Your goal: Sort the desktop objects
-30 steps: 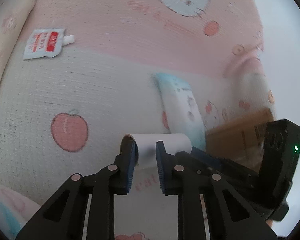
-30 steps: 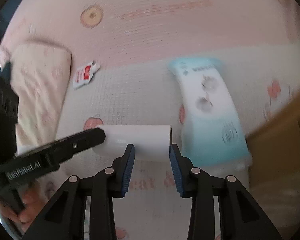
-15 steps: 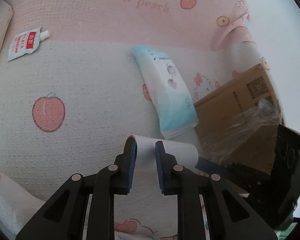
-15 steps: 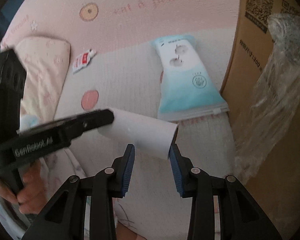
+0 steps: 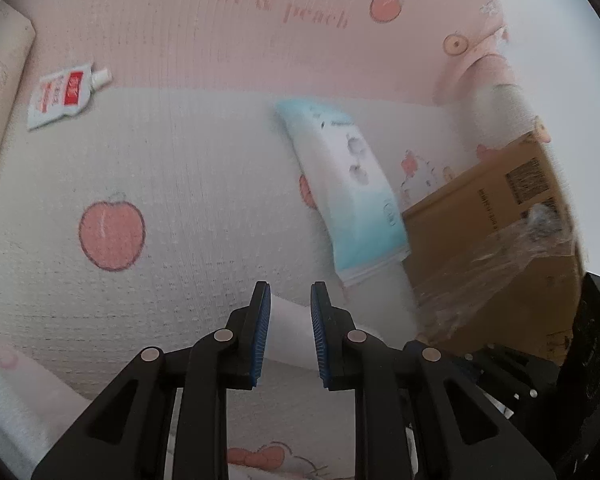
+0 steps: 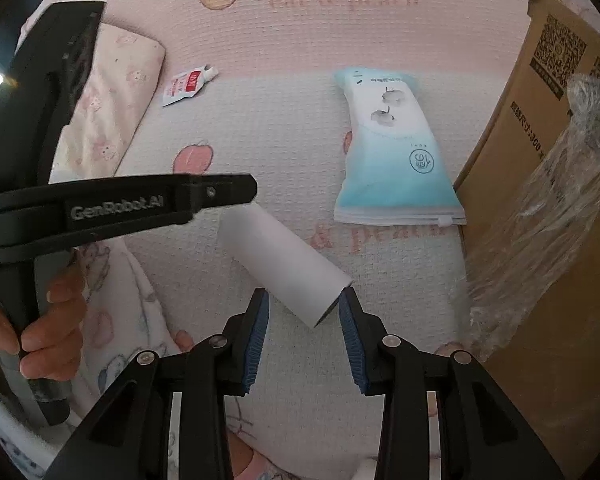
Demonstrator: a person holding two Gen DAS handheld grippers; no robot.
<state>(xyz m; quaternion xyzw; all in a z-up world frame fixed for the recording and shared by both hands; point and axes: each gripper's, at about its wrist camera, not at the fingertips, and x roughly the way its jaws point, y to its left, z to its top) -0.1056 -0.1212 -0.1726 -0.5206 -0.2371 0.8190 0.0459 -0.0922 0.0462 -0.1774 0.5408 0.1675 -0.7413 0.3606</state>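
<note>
One white paper roll [image 6: 284, 268] hangs above the pink-and-white printed blanket [image 6: 284, 128], the left gripper [image 5: 287, 336] clamping one end and the right gripper [image 6: 302, 334] the other. One brown cardboard box [image 6: 540, 184] at the blanket's right edge holds crinkled clear plastic film [image 6: 548, 208]. One blue-and-white flat pouch [image 6: 396, 152] lies beside the box; one small red-and-white spouted sachet [image 6: 188, 86] lies near the far left.

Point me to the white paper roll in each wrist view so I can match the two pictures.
Left wrist: white paper roll at bottom centre, between the left gripper fingers.
Right wrist: roll lies diagonally at centre, its near end between the right gripper fingers.
Shared landmark: blue-and-white pouch beside the cardboard box.
</note>
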